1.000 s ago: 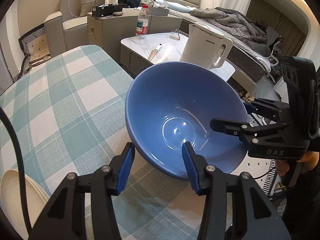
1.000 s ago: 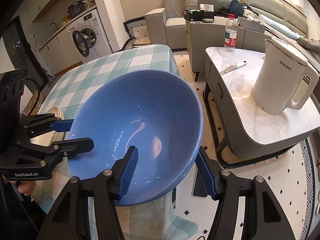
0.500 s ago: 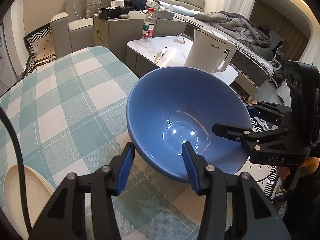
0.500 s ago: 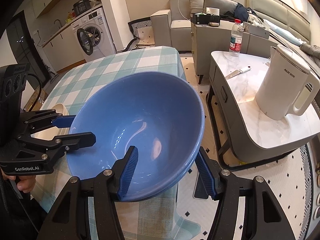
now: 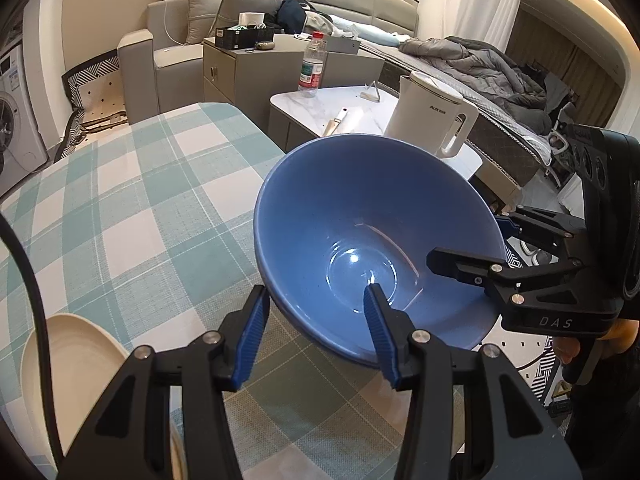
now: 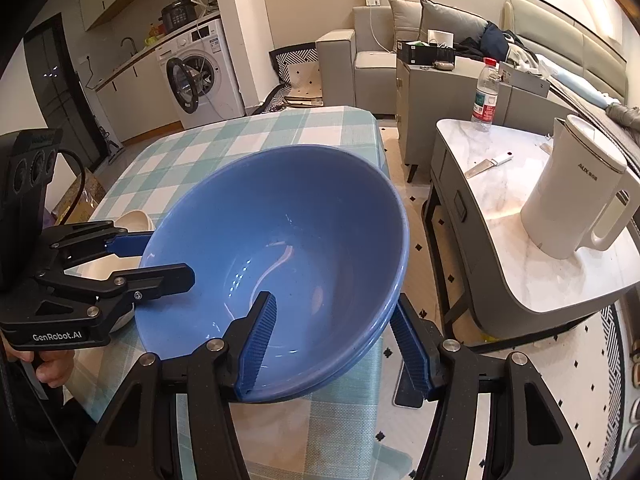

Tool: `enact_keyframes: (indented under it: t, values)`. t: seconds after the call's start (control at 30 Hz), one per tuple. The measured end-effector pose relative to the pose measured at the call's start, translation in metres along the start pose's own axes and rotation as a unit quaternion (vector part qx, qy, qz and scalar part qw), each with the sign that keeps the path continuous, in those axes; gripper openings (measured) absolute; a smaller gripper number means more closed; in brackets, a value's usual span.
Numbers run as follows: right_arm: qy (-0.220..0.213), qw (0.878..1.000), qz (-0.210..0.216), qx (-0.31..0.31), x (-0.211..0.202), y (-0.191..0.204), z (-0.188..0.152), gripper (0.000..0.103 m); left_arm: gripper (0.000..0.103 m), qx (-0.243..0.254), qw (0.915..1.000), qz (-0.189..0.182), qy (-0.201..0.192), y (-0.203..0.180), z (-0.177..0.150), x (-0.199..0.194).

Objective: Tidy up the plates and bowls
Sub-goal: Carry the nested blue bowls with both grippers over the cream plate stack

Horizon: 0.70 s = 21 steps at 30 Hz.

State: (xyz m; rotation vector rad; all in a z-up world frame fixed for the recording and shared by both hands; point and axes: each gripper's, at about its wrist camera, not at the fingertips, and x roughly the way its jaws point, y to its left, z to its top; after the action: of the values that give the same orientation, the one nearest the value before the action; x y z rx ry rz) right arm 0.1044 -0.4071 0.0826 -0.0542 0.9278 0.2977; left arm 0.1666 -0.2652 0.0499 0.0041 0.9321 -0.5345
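A large blue bowl (image 5: 372, 232) is held tilted over the checked tablecloth (image 5: 120, 208), near the table's right edge. My left gripper (image 5: 316, 328) straddles its near rim, one finger inside and one outside. My right gripper (image 6: 336, 340) straddles the opposite rim the same way and shows in the left wrist view (image 5: 476, 248). The bowl fills the right wrist view (image 6: 280, 248); a second rim line under it suggests stacked blue bowls. A cream plate (image 5: 68, 372) lies at the table's near left, also seen in the right wrist view (image 6: 132, 220).
A marble side table (image 6: 520, 264) beside the dining table carries a white kettle (image 6: 576, 192), a knife (image 6: 488, 164) and a water bottle (image 6: 486, 94). A sofa, cabinet and washing machine (image 6: 200, 68) stand farther back.
Both grippers carried the bowl a little farther over the table, toward the plate side. The grip on both rims stays the same.
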Motion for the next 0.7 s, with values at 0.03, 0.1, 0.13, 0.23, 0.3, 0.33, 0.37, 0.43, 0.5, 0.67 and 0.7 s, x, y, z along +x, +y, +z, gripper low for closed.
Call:
enact_keyframes:
  t: [0.03,0.1,0.13,0.23,0.3,0.33,0.37,0.43,0.5,0.67,0.7]
  values:
    - [-0.001,1.0,0.001,-0.001,-0.001,0.001,0.001,0.061,0.048,-0.001,1.0,0.001,-0.001,0.001,0.0,-0.002]
    - [-0.003,1.0,0.002,-0.003,-0.003,0.005,0.001,0.061,0.048,-0.003,1.0,0.002,-0.004,0.002,-0.002,-0.006]
    - [-0.004,1.0,0.002,-0.005,-0.004,0.007,0.001,0.061,0.048,-0.003,1.0,0.003,-0.006,0.003,-0.003,-0.008]
    - [-0.007,1.0,0.003,-0.009,-0.007,0.014,0.001,0.061,0.048,-0.005,0.9999,0.004,-0.011,0.005,-0.006,-0.014]
    - [-0.009,1.0,0.004,-0.011,-0.009,0.018,0.0,0.061,0.048,-0.008,0.9998,0.007,-0.015,0.007,-0.008,-0.019]
    - [-0.012,1.0,0.004,-0.013,-0.011,0.021,0.0,0.061,0.048,-0.008,0.9998,0.008,-0.016,0.008,-0.009,-0.021]
    - [-0.013,1.0,0.004,-0.014,-0.012,0.023,0.0,0.061,0.048,-0.008,0.9998,0.009,-0.019,0.009,-0.009,-0.023]
    - [-0.017,1.0,0.006,-0.016,-0.015,0.027,0.001,0.061,0.048,-0.009,0.9997,0.009,-0.022,0.011,-0.01,-0.027]
    - [-0.019,1.0,0.006,-0.019,-0.017,0.032,0.001,0.061,0.048,-0.01,0.9995,0.011,-0.027,0.013,-0.012,-0.032]
    - [-0.023,0.999,0.01,-0.024,-0.02,0.045,0.001,0.061,0.048,-0.016,0.9992,0.015,-0.034,0.019,-0.016,-0.042]
    - [-0.023,0.999,0.011,-0.025,-0.02,0.047,0.001,0.061,0.048,-0.016,0.9991,0.016,-0.035,0.02,-0.017,-0.044]
